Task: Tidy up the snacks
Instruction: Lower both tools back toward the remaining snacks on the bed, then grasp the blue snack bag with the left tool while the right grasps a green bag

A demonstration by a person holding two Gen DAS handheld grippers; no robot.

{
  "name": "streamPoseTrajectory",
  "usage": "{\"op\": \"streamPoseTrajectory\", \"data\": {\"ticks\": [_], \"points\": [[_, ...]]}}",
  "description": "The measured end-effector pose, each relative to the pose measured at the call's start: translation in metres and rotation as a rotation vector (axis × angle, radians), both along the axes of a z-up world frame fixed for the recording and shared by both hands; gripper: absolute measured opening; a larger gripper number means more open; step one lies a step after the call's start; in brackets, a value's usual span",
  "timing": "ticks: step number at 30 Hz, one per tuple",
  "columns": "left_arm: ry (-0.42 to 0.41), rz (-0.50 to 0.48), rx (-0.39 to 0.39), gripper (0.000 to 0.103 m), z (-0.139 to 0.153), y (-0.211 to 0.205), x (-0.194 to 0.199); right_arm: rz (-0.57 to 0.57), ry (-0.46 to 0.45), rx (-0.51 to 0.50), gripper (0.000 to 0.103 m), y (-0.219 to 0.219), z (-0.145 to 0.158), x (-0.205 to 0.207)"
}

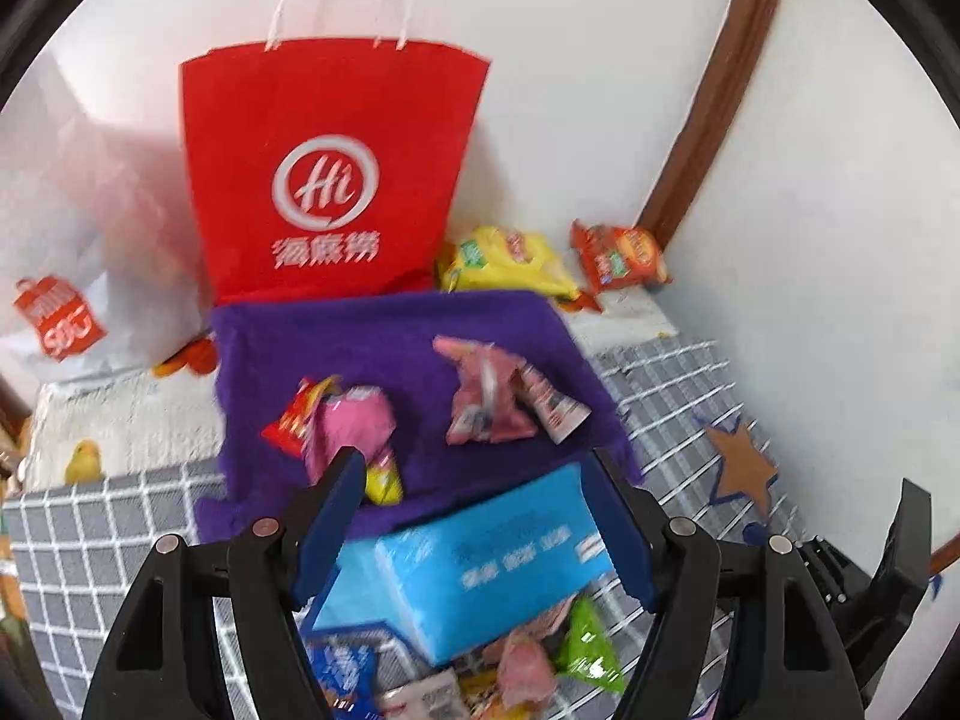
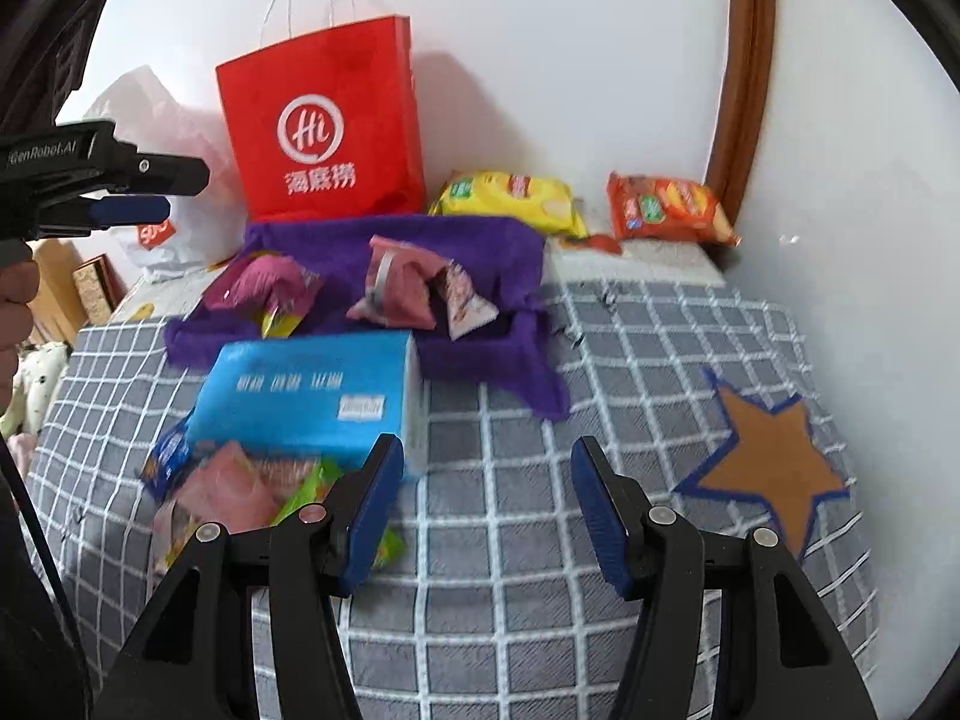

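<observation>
Left wrist view
Left gripper [image 1: 480,516]: jaws spread apart, hanging above the blue plastic-wrapped tissue pack [image 1: 480,570]; whether the pads touch it, I cannot tell.
Tissue pack: lies on the grey bedcover with white grid lines [image 1: 108,546], its far end at the edge of the purple fleece cloth [image 1: 384,336].
Snacks on cloth: a pink crinkled snack packet [image 1: 486,402] right of centre; a smaller pink packet with a red-and-yellow packet [image 1: 336,420] to the left.
Loose snacks: a green triangular packet [image 1: 591,642], pink packets and a blue packet lie in a heap just below the tissue pack.
Backdrop: a red paper carrier bag with white logo [image 1: 336,168] stands against the wall behind the cloth; a yellow crisp bag [image 1: 510,258] and an orange crisp bag [image 1: 618,258] lie to its right.

Right wrist view
Right gripper [image 2: 480,510]: fingers released, nothing between them, over bare bedcover just right of the tissue pack.
Left gripper: seen side-on at upper left, above the bed.
Star: a brown star patch with blue edging [image 2: 768,462] on the bedcover to the right.
</observation>
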State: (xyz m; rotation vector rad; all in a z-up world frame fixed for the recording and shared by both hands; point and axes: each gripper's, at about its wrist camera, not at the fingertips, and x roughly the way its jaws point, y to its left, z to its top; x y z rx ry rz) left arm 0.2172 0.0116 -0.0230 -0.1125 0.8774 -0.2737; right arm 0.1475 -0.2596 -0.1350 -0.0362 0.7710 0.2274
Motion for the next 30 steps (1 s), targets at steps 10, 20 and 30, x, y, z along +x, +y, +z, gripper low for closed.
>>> {"op": "streamPoseTrajectory", "data": {"ticks": [10, 20, 30], "points": [[0.087, 0.139, 0.03, 0.072, -0.042, 0.042, -0.041, 0.119, 0.102, 0.16, 0.058, 0.026, -0.027, -0.004], [0.116, 0.204, 0.042, 0.072, -0.064, 0.069, -0.065, 0.159, 0.15, 0.12, 0.058, 0.058, -0.057, 0.006], [0.144, 0.201, 0.028, 0.072, -0.09, 0.078, -0.077, 0.103, 0.141, 0.096, 0.061, 0.022, -0.06, -0.008]]}}
